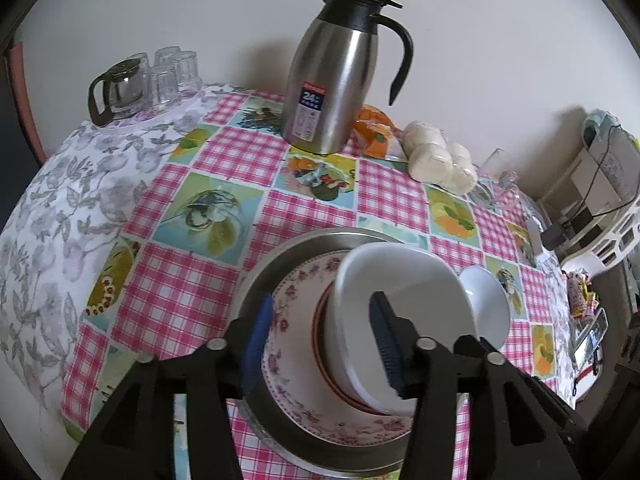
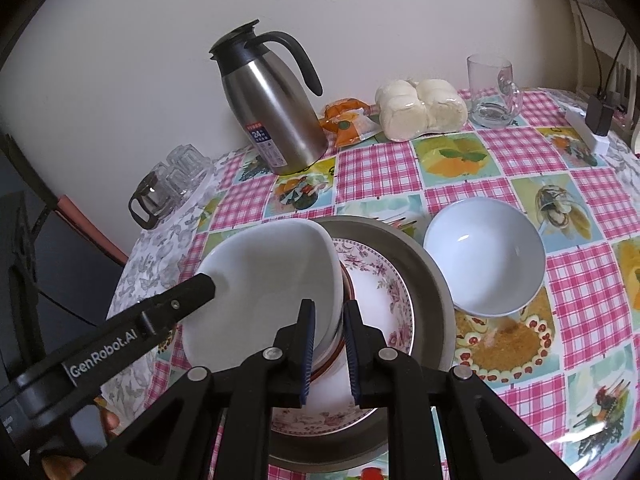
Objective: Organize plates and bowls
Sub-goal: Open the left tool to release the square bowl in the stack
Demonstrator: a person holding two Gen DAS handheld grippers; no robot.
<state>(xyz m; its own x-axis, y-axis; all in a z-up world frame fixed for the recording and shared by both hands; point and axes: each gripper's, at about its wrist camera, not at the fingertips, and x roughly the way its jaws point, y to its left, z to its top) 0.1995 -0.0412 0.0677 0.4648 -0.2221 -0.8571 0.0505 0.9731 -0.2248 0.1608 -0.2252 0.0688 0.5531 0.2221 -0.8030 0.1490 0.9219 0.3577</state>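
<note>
A stack stands on the checked tablecloth: a metal plate (image 1: 256, 276) (image 2: 434, 280), a floral plate (image 1: 288, 300) (image 2: 384, 276), a red-rimmed dish (image 1: 320, 360) (image 2: 347, 280), and on top a tilted white square bowl (image 1: 400, 280) (image 2: 260, 288). My right gripper (image 2: 329, 342) is shut on that bowl's near right wall. My left gripper (image 1: 322, 336) is open: one pad hangs over the floral plate's edge, the other in front of the bowl. One of its fingers (image 2: 188, 296) touches the bowl's left rim. A small round white bowl (image 1: 486, 304) (image 2: 484, 256) sits right of the stack.
A steel thermos jug (image 1: 332, 80) (image 2: 276, 112) stands behind the stack. A glass teapot with tumblers (image 1: 132, 84) is at the far left corner. Wrapped buns (image 2: 420, 108), an orange packet (image 2: 348, 122), a glass mug (image 2: 492, 92) and a plugged adapter (image 2: 596, 120) line the back.
</note>
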